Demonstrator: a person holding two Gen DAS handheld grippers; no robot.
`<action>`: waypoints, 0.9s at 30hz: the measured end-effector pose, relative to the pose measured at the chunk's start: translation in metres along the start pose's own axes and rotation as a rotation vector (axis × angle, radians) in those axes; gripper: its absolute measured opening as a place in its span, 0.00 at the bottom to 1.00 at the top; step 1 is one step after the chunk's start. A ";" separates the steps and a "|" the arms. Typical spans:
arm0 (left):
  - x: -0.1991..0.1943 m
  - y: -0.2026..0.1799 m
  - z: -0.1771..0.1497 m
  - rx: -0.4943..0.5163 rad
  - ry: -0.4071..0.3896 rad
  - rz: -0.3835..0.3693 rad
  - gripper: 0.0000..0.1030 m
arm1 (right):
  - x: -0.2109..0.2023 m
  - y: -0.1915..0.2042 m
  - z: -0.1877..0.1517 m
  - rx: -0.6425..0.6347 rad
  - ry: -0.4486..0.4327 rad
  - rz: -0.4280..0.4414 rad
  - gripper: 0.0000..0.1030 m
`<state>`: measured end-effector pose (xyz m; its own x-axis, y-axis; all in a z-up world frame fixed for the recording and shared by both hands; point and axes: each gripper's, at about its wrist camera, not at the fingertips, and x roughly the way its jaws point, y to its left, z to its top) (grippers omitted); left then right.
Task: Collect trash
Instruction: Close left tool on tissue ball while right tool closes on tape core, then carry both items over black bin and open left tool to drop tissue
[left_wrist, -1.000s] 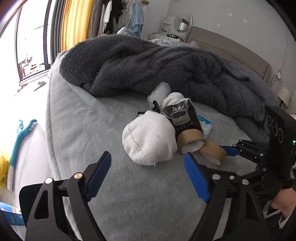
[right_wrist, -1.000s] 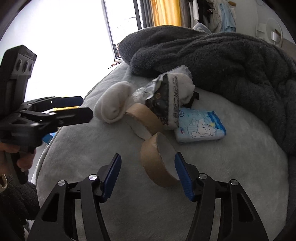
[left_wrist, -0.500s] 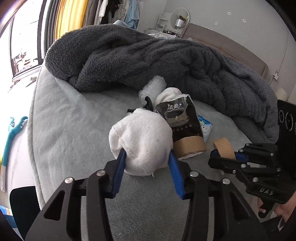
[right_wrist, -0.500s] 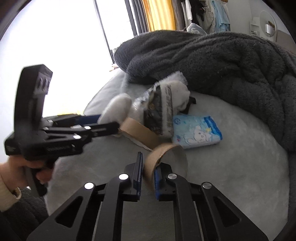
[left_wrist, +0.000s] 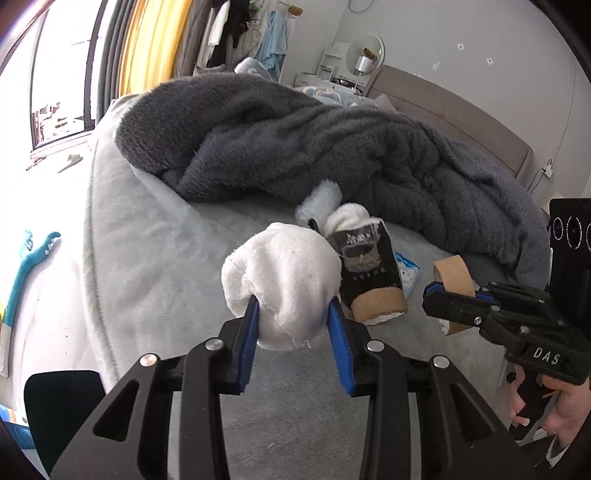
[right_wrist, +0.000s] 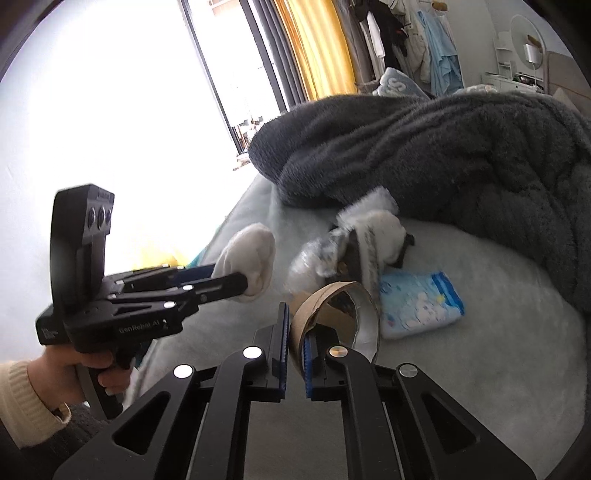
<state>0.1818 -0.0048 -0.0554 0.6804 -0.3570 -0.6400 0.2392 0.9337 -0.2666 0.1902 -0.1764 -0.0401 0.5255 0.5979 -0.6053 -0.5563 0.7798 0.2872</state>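
White cloth bundle (left_wrist: 284, 280) sits pinched between left gripper (left_wrist: 293, 317) pads, lifted off the bed (left_wrist: 147, 258). Right gripper (right_wrist: 294, 332) nips wall of a cardboard tape ring (right_wrist: 365, 314), fingers nearly together. Only right cam shows blue tissue pack (right_wrist: 421, 304) fully, just beyond the ring; left cam has it mostly hidden behind black wrapper (left_wrist: 365, 262).

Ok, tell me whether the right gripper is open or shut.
Shut: the right gripper pinches the wall of the cardboard tape ring, one finger inside, one outside.

Tissue pack (right_wrist: 421, 304) on bed (right_wrist: 480, 369), blanket (right_wrist: 443, 155) behind it.
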 end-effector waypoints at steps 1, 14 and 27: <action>-0.004 0.003 0.000 -0.004 -0.007 0.004 0.38 | 0.000 0.003 0.002 0.007 -0.008 0.010 0.07; -0.039 0.083 -0.015 -0.058 0.031 0.156 0.38 | 0.036 0.057 0.027 0.079 -0.035 0.182 0.07; -0.049 0.183 -0.066 -0.138 0.237 0.294 0.38 | 0.102 0.142 0.023 0.037 0.086 0.245 0.07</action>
<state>0.1468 0.1821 -0.1200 0.5236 -0.0867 -0.8476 -0.0480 0.9902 -0.1309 0.1802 -0.0005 -0.0439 0.3207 0.7529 -0.5747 -0.6352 0.6210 0.4591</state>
